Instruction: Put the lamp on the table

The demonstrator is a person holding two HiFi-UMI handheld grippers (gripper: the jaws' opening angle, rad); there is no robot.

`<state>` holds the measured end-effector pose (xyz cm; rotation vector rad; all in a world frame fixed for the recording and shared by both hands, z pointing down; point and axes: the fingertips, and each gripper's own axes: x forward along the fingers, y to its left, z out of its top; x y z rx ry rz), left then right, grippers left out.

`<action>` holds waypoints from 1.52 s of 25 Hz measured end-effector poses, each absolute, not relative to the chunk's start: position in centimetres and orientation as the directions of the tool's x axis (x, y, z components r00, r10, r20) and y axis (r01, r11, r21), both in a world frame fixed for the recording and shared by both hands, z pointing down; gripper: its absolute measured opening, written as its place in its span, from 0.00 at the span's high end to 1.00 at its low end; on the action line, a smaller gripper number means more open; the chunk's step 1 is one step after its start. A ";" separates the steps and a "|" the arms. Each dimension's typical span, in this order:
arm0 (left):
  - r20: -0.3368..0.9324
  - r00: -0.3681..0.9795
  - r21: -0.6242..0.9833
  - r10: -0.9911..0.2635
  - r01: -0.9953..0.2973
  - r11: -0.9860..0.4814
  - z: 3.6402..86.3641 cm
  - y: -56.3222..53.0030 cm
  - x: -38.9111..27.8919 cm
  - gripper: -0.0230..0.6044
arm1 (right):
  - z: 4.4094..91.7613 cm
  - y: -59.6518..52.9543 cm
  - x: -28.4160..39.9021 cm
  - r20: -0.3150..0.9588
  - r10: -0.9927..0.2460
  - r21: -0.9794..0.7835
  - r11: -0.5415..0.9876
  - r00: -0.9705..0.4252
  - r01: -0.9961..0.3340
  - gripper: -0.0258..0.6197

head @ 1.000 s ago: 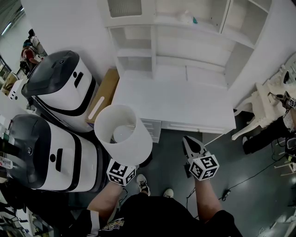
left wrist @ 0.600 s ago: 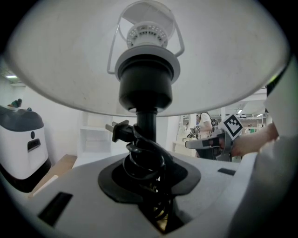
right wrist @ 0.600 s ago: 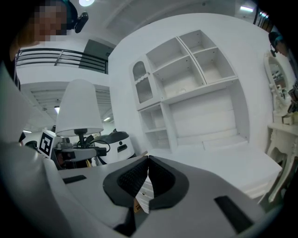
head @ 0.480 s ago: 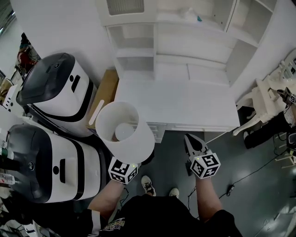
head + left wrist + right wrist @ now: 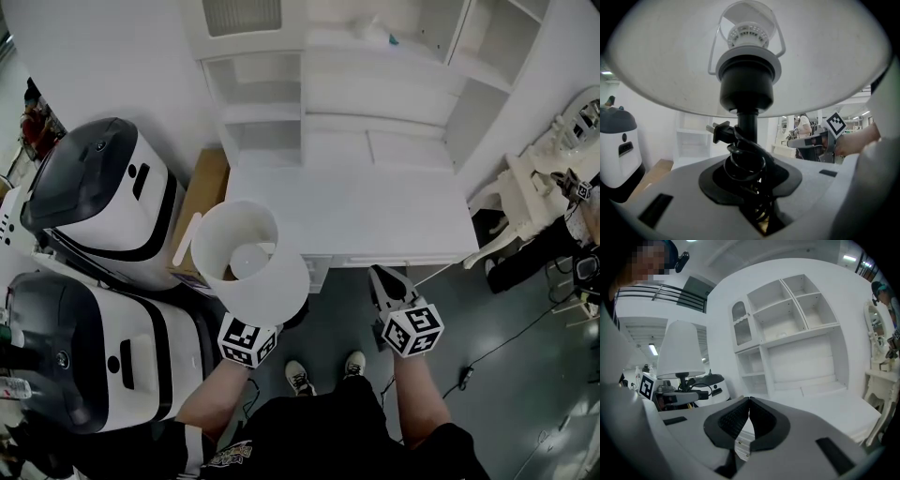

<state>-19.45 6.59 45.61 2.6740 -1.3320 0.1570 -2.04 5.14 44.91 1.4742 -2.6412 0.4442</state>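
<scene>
**Lamp.** The lamp [image 5: 246, 264] is off the table, carried upright in the air just off the front left corner of the table [image 5: 375, 211]. Its white shade [image 5: 670, 61] opens upward. A black cord [image 5: 743, 161] is coiled round the stem, and the plug [image 5: 718, 132] sticks out to one side. The base is hidden below the jaws in every view.

**Left gripper.** The left gripper [image 5: 746, 185] holds the lamp low on the stem. Its jaws stand fairly wide and are closed over the stem and the cord coils together.

**Right gripper.** The right gripper [image 5: 749, 420] has its jaws together with nothing between them. It is level with the table front, well apart from the lamp.

**Surroundings.** The table top is bare and white, with the shelf unit [image 5: 375, 103] behind it. A cardboard box [image 5: 202, 199] and two white-and-black machines [image 5: 103, 192] stand to the left.

**Assessment of the step: carrying to the table.**
- The stem should stay vertical, since the shade is top-heavy and the grip partly bears on cord, which may slip.
- The hidden base should clear the table edge before the lamp is lowered.
- The lamp should be set down well in from the corner.
- The jaws should open only once the base sits flat.
- The plug should be watched for snagging.
</scene>
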 end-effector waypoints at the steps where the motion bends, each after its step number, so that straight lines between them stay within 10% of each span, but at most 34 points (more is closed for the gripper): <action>1: 0.159 0.599 0.089 -0.785 -0.800 -0.593 45.7 6.4 -19.3 0.76 | 44.8 4.8 -1.9 0.211 -0.820 -0.208 0.495 -0.533 -0.844 0.92; 38: 0.164 0.340 0.034 -0.926 -0.940 -0.339 47.1 -11.3 -7.7 0.75 | 46.6 -16.1 9.2 0.218 -0.663 -0.227 0.679 -0.716 -0.698 0.92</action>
